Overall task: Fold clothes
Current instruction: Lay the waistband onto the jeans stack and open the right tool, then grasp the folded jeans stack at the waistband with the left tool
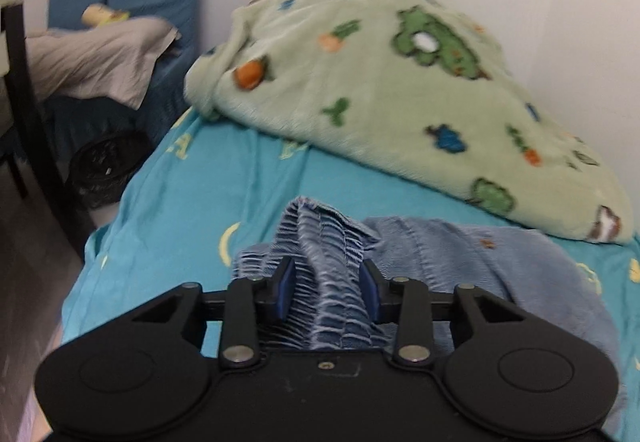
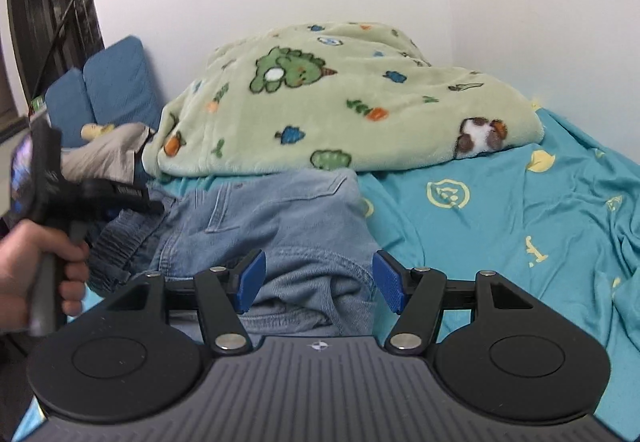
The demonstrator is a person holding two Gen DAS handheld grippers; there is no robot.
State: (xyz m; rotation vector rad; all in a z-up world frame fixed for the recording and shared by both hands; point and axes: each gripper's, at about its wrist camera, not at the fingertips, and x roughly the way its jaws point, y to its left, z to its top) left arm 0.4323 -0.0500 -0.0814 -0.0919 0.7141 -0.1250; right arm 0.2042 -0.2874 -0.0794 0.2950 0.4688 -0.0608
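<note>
Left wrist view: the left gripper [image 1: 327,292] straddles the gathered elastic waistband [image 1: 320,242] of the denim garment [image 1: 500,266], which lies crumpled on the turquoise bed sheet [image 1: 192,194] in front of the green fleece blanket [image 1: 380,82]. The jaws stand part-way in with the ruched band bunched between them; the left pad looks to touch the cloth, but whether both pads press firmly cannot be told. A good grip here likely takes the full thickness of the band, deep between the pads, so the elastic does not slip when lifted.

Right wrist view: the person's hand [image 2: 36,274] carries the left gripper at the garment's waistband end, at the frame's left edge. The right gripper [image 2: 319,278] hovers over the paler denim, its jaws spread with cloth beneath but nothing pinched. It should probably seize the opposite waist edge at matching height, so the garment can be drawn flat before folding. The blanket close behind limits room.
</note>
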